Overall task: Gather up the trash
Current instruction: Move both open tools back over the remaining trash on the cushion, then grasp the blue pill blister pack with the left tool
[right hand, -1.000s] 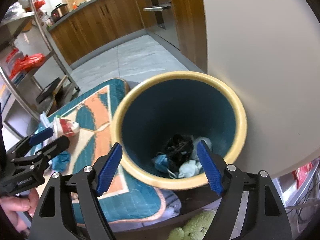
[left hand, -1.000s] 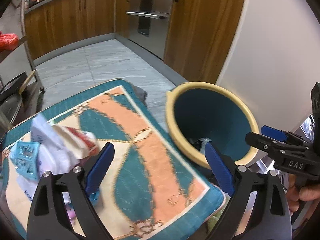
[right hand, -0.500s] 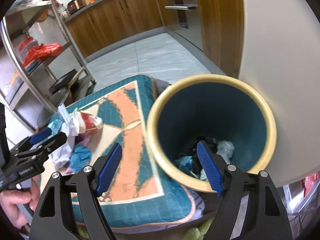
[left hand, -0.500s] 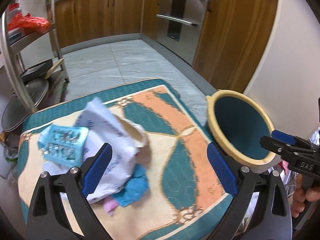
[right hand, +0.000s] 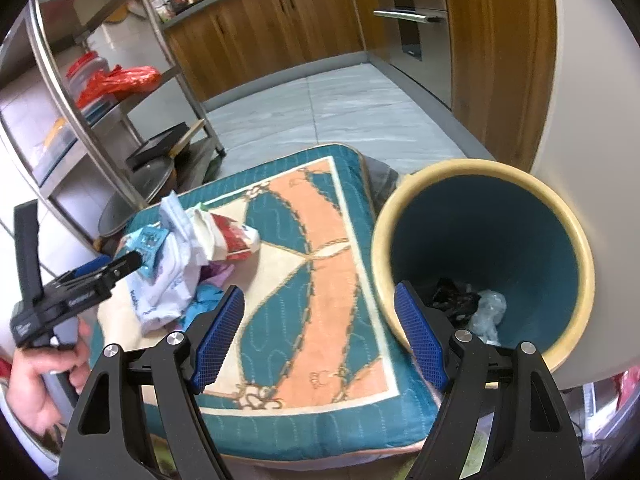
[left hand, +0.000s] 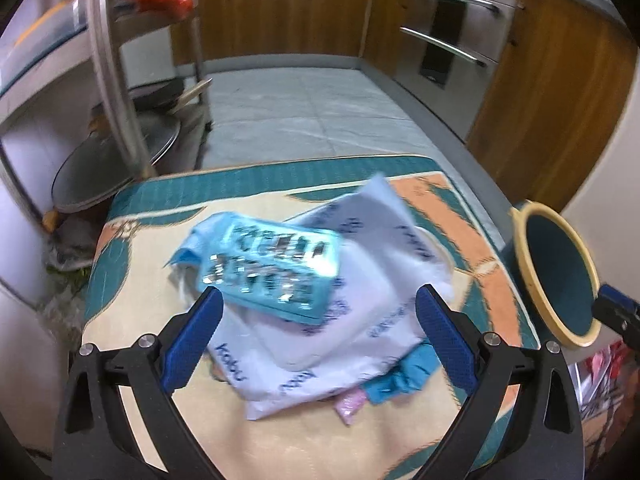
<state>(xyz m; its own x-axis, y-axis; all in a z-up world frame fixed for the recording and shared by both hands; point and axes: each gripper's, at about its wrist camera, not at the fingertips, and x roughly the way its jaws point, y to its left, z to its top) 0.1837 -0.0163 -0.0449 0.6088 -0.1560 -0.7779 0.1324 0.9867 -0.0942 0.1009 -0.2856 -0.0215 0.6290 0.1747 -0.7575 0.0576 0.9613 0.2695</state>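
Note:
A trash pile lies on the patterned mat [left hand: 280, 432]: a light blue blister pack [left hand: 276, 272] on top of a white printed plastic wrapper [left hand: 360, 320], a crumpled blue scrap [left hand: 404, 376] and a pink scrap [left hand: 352, 406]. My left gripper [left hand: 316, 336] is open, its fingers either side of the pile's near edge. In the right wrist view the pile [right hand: 180, 264] also holds a red-and-white packet [right hand: 236, 236]. The yellow-rimmed blue bin [right hand: 488, 256] holds several pieces of trash [right hand: 476, 304]. My right gripper [right hand: 320, 336] is open and empty by the bin's rim.
A steel shelf rack [right hand: 100, 92] with a red bag [right hand: 116, 80], pans and lids stands left of the mat. Wooden kitchen cabinets [left hand: 288, 12] and an oven line the far side. A white wall [right hand: 592, 80] is behind the bin [left hand: 560, 276]. Grey tiled floor [left hand: 304, 112] lies beyond the mat [right hand: 320, 280].
My left gripper has swung left from the bin to the trash pile, which now sits between its open fingers. My right gripper has drawn back a little from the bin.

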